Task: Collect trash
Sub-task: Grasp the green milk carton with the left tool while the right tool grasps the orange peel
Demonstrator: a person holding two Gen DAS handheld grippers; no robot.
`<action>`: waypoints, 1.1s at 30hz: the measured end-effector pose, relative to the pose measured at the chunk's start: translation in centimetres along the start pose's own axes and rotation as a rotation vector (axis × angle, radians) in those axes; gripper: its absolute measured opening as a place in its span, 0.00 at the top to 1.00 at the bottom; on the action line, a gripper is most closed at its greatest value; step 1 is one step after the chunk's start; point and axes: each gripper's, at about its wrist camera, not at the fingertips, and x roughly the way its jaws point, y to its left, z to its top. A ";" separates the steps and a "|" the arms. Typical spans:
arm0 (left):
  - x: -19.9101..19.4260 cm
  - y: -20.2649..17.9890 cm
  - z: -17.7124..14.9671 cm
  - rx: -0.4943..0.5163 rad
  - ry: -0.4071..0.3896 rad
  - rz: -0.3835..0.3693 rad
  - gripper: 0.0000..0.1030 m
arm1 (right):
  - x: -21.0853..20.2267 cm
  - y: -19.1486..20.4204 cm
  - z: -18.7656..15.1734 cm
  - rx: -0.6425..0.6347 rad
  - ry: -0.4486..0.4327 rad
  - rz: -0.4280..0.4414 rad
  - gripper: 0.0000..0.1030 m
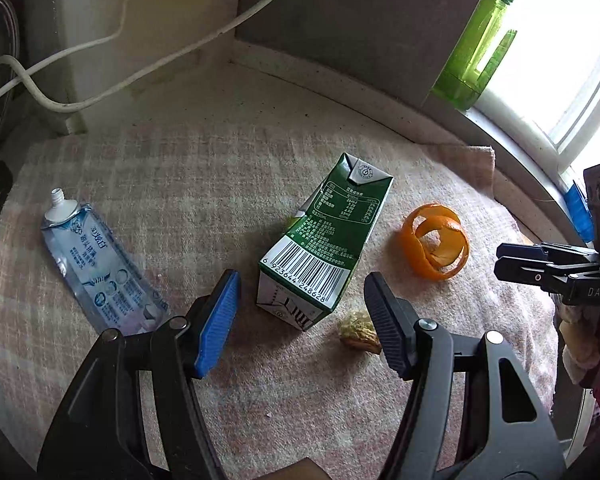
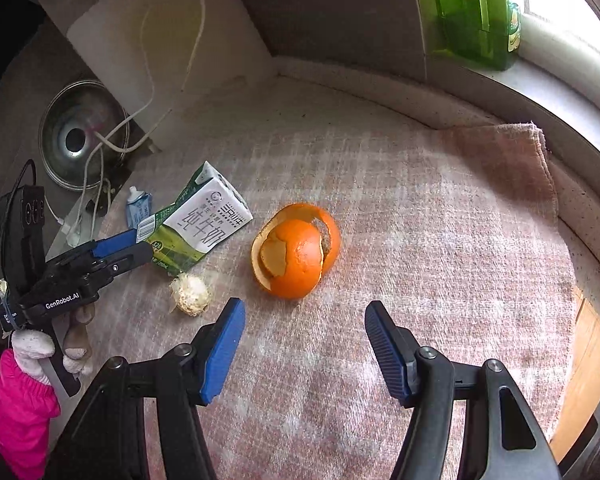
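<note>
Trash lies scattered on a pink checked cloth [image 1: 204, 184] that covers the counter. In the left wrist view, the left gripper [image 1: 302, 316] is released, its jaws standing apart with nothing between the pads. A green milk carton [image 1: 320, 248] lies on its side at twelve o'clock from the gripper, its barcode end just beyond the fingertips and not touching them. A flattened toothpaste tube [image 1: 100, 268] lies at ten o'clock, its lower end close beside the blue left finger. A small crumpled wad [image 1: 358, 332] sits at three o'clock, right beside the black right finger. An orange peel [image 1: 434, 242] curls at two o'clock, near the carton but apart from it.

In the right wrist view, the right gripper [image 2: 304, 344] is likewise released and holds nothing. The peel [image 2: 296, 252] lies at twelve o'clock, a little beyond the fingertips. The wad [image 2: 190, 300] sits at ten o'clock near the blue finger, and the carton [image 2: 200, 224] lies farther out at about eleven, with the left gripper [image 2: 132, 250] reaching in beside it. A green bottle [image 2: 472, 12] stands on the windowsill at one o'clock.
</note>
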 end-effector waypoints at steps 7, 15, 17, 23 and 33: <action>1.5 0.3 0.4 -0.007 0.011 -0.020 0.37 | 2.1 -0.8 1.3 0.062 0.026 0.034 0.39; 2.8 0.1 0.7 -0.006 0.019 -0.034 0.37 | 4.2 -1.9 2.5 0.119 0.039 0.054 0.44; 3.0 0.0 0.8 -0.009 0.018 -0.040 0.40 | 4.4 -2.1 2.7 0.129 0.035 0.059 0.49; 3.0 -0.1 0.6 -0.006 0.006 -0.033 0.49 | 4.8 -1.7 3.0 0.122 0.048 0.052 0.68; 1.2 0.5 0.6 -0.042 -0.049 -0.024 0.54 | 4.1 -1.4 2.6 0.109 0.016 0.019 0.75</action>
